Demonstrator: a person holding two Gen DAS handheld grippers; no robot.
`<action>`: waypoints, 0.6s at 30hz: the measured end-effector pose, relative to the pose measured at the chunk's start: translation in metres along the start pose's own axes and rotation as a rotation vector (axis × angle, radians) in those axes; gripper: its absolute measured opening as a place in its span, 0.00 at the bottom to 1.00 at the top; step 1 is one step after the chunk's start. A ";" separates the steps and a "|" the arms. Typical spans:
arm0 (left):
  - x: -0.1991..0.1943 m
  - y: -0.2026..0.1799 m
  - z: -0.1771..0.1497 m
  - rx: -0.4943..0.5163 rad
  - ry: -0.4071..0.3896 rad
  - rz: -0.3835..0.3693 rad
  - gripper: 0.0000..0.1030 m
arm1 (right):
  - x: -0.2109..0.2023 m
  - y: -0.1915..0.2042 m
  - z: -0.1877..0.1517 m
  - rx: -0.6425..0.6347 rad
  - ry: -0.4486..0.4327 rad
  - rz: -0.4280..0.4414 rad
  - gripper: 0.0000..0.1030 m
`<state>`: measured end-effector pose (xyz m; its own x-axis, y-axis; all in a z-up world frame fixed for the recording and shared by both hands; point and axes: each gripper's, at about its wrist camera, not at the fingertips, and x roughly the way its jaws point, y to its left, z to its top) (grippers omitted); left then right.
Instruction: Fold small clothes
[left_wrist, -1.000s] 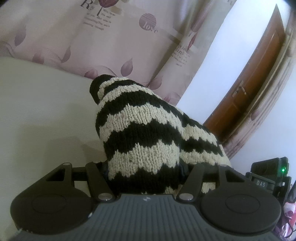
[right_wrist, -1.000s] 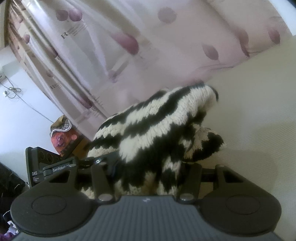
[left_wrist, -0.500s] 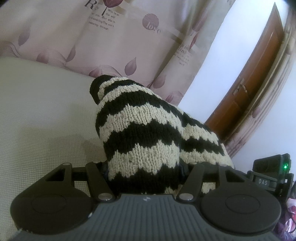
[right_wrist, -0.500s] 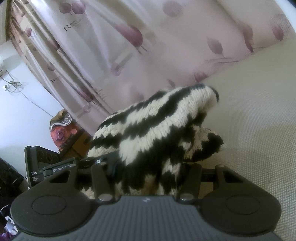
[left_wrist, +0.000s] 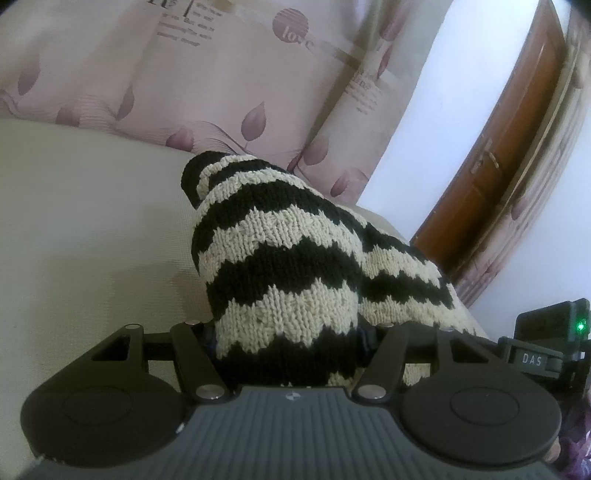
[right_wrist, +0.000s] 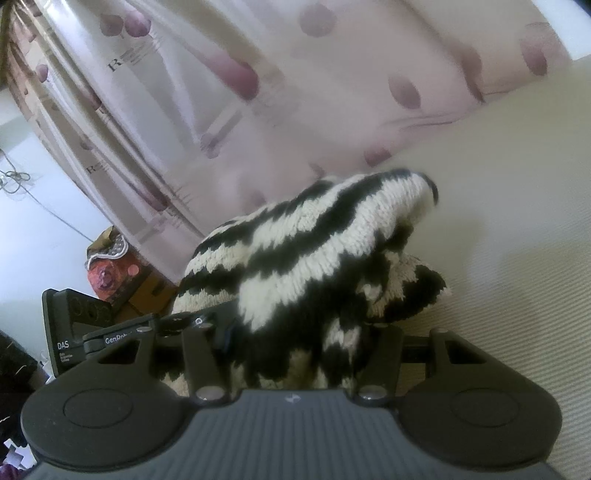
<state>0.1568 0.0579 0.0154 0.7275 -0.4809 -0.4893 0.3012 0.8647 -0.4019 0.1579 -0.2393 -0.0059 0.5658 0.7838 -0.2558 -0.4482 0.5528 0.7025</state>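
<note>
My left claw (left_wrist: 288, 332) is clamped on a black-and-cream zigzag knit garment (left_wrist: 280, 258), which bunches up between its fingers and rises straight ahead of it in a humped fold, hiding the fingertips. My right claw (right_wrist: 295, 332) grips the same knit (right_wrist: 306, 266) from the other side; there the wool drapes over the fingers and a lower fold sticks out just to the right of that claw, resting on the surface. The garment lies between my two claws, partly lifted, its far end against the cream surface (left_wrist: 85, 229), a finely ribbed fabric that spreads to the left of my left claw and to the right of my right one (right_wrist: 517, 221). Beyond the knit hangs a pale pink curtain (left_wrist: 207, 81) printed with purple leaves and some lettering, the word "love" among it. To the right of my left claw and farther off are a white wall (left_wrist: 454, 103) and a brown wooden door (left_wrist: 509, 158) with a handle. To the left of my right claw, past the surface's edge, sit a reddish patterned bundle (right_wrist: 110, 266) and a cable (right_wrist: 22, 184) running on the white wall. The right wrist view is somewhat blurred.
</note>
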 end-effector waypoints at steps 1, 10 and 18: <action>0.002 -0.002 0.000 0.006 0.001 0.001 0.60 | -0.001 -0.003 0.000 0.003 -0.003 -0.003 0.53; 0.022 -0.011 -0.005 0.033 0.025 0.014 0.60 | -0.011 -0.029 -0.001 0.029 -0.007 -0.026 0.53; 0.028 -0.013 -0.006 0.048 0.032 0.039 0.61 | -0.010 -0.037 -0.003 0.033 -0.001 -0.027 0.53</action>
<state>0.1696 0.0327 0.0022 0.7192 -0.4506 -0.5289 0.3027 0.8883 -0.3453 0.1675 -0.2667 -0.0314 0.5786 0.7681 -0.2742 -0.4093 0.5643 0.7170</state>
